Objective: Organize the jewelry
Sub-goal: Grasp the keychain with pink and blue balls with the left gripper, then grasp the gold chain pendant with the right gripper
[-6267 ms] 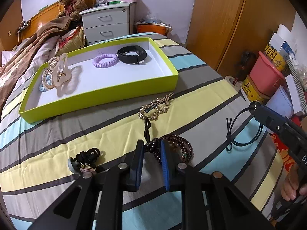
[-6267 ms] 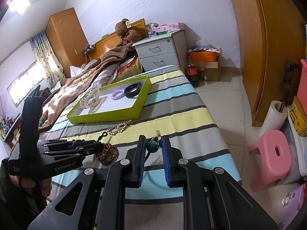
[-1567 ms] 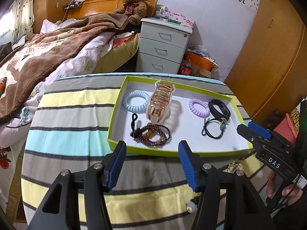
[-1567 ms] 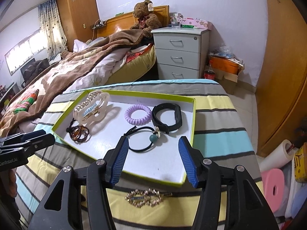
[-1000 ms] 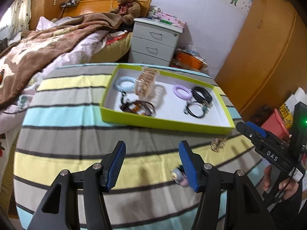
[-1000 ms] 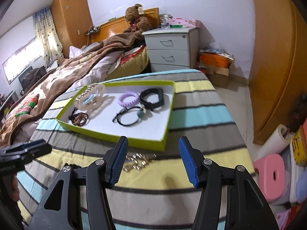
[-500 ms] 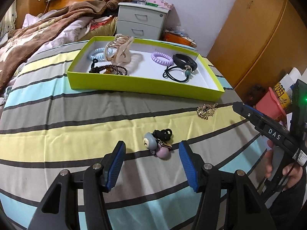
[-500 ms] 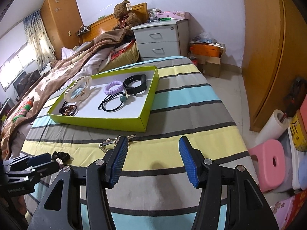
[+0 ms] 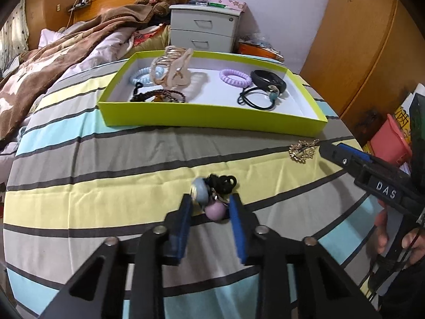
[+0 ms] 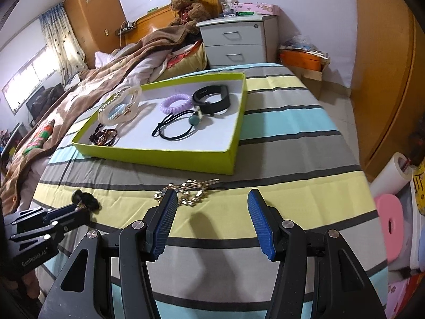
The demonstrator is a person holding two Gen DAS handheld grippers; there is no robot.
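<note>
A black hair tie with a blue and a pink bobble [image 9: 212,196] lies on the striped bedspread. My left gripper [image 9: 209,207] sits around it, jaws narrowed on either side of the bobbles. A gold rhinestone hair clip [image 10: 186,190] lies in front of the tray; it also shows in the left wrist view [image 9: 302,150]. My right gripper [image 10: 211,215] is open and empty, just behind the clip. The lime-green tray [image 10: 164,156] holds a claw clip [image 10: 119,105], bead bracelet [image 10: 105,136], purple coil tie [image 10: 176,102], black band [image 10: 212,97] and black tie with teal bead [image 10: 183,126].
The bed's right edge drops to the floor by a pink stool [image 10: 393,222] and paper roll [image 10: 390,175]. A brown blanket [image 10: 79,98] covers the far left of the bed. A white nightstand [image 10: 236,41] stands behind the tray.
My left gripper has moved forward and down onto the bobble hair tie and its jaws have narrowed around it. My right gripper has dropped closer to the gold clip, still open.
</note>
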